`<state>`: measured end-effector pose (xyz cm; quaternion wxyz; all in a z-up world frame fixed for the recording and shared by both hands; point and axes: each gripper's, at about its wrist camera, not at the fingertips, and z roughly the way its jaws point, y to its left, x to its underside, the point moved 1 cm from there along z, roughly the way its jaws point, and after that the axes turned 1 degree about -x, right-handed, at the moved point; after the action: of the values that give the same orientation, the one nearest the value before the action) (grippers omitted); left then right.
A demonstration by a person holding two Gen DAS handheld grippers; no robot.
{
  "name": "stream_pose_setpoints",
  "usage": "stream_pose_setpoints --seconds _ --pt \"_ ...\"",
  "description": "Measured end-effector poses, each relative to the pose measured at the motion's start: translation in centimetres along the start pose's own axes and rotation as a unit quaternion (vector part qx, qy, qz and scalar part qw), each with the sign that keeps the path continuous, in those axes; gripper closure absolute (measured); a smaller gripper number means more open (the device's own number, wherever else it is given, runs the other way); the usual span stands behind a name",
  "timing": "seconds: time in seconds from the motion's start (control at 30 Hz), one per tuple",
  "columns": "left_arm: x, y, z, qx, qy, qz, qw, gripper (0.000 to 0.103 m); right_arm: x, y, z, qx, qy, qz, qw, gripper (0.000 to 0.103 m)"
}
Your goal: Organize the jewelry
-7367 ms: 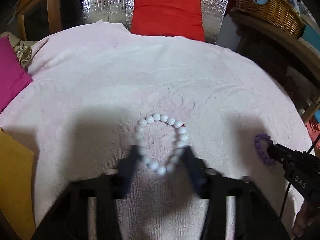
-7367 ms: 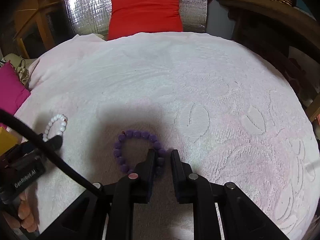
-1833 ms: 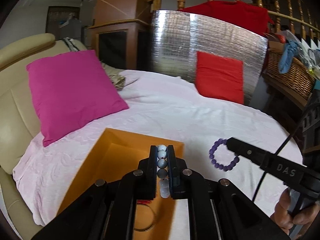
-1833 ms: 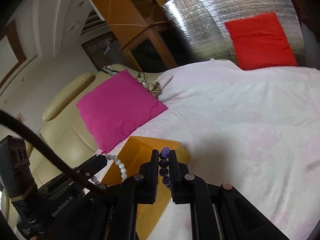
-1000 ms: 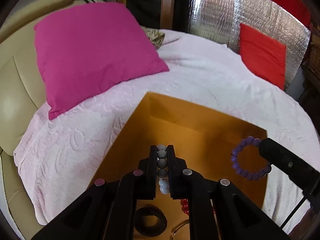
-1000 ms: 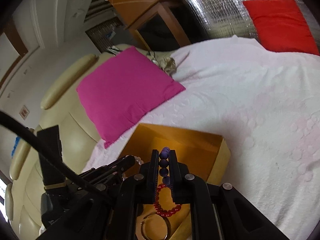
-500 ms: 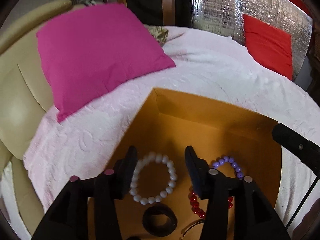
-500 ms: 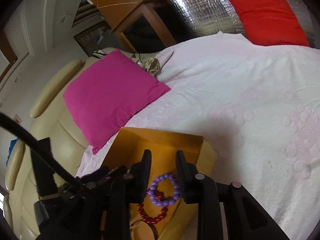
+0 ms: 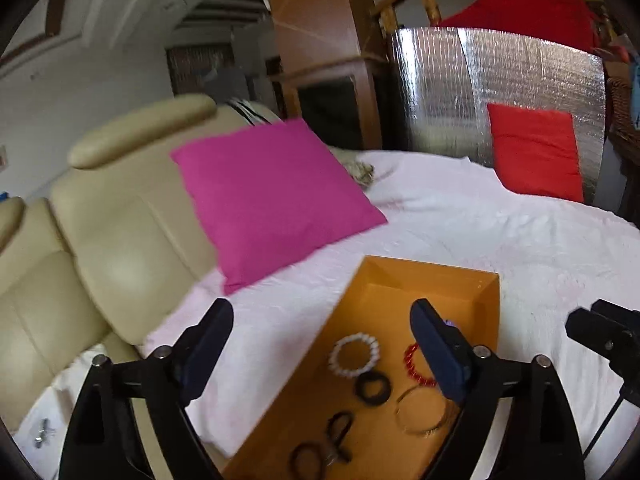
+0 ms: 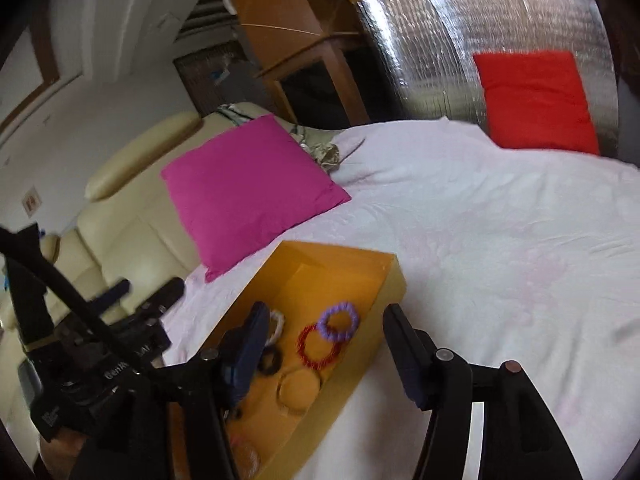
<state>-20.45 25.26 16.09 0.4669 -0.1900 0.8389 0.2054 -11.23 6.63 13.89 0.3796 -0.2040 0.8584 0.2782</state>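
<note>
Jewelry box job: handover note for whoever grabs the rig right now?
Left gripper: open, empty, above the orange box.
Right gripper: open, empty, over the same box.
In the box: white bead bracelet, purple bead bracelet lying partly over the red bead bracelet, plus black rings and a thin bangle.
Done: both bracelets dropped in.
Left: no loose jewelry visible on the pink bedspread; check out-of-view areas.

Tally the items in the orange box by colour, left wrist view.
White bead bracelet: 1
Red bead bracelet: 1
Purple bead bracelet: 1, mostly hidden behind the left gripper's finger in that view
Thin metal bangle: 1
Black rings or hair ties: 3 visible
Total: 7 in the orange box
</note>
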Motion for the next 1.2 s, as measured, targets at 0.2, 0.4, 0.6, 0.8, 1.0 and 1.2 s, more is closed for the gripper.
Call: stream_pose_setpoints --seconds 0.2,0.4,0.6,0.8,1.0,1.2 --pt "1.0 4.1 -6.9 0.006 -0.002 -0.042 0.9991 0.011 3.1 4.2 -6.8 0.031 0.008 -0.065 0.997 0.039" --pt "2.2 6.4 -12.2 -0.037 -0.020 -0.037 0.9984 0.011 6.2 7.3 -12.0 0.038 0.011 -0.069 0.997 0.037" --pt "3.4 7.5 -16.0 -0.055 -0.023 -0.032 0.9977 0.011 7.8 9.6 -14.1 0.061 0.010 -0.075 0.995 0.037" --pt "4.1 7.8 -17.9 -0.057 -0.012 -0.031 0.9979 0.011 8.5 11.3 -15.2 0.078 0.004 -0.079 0.994 0.037" --pt "4.2 7.8 -18.8 -0.050 -0.009 -0.022 0.9985 0.011 8.9 12.1 -15.6 0.093 -0.001 -0.085 0.992 0.037" --pt "4.2 7.7 -19.2 -0.050 -0.010 -0.019 0.9985 0.011 9.2 12.0 -15.1 0.100 0.007 -0.080 0.992 0.037"
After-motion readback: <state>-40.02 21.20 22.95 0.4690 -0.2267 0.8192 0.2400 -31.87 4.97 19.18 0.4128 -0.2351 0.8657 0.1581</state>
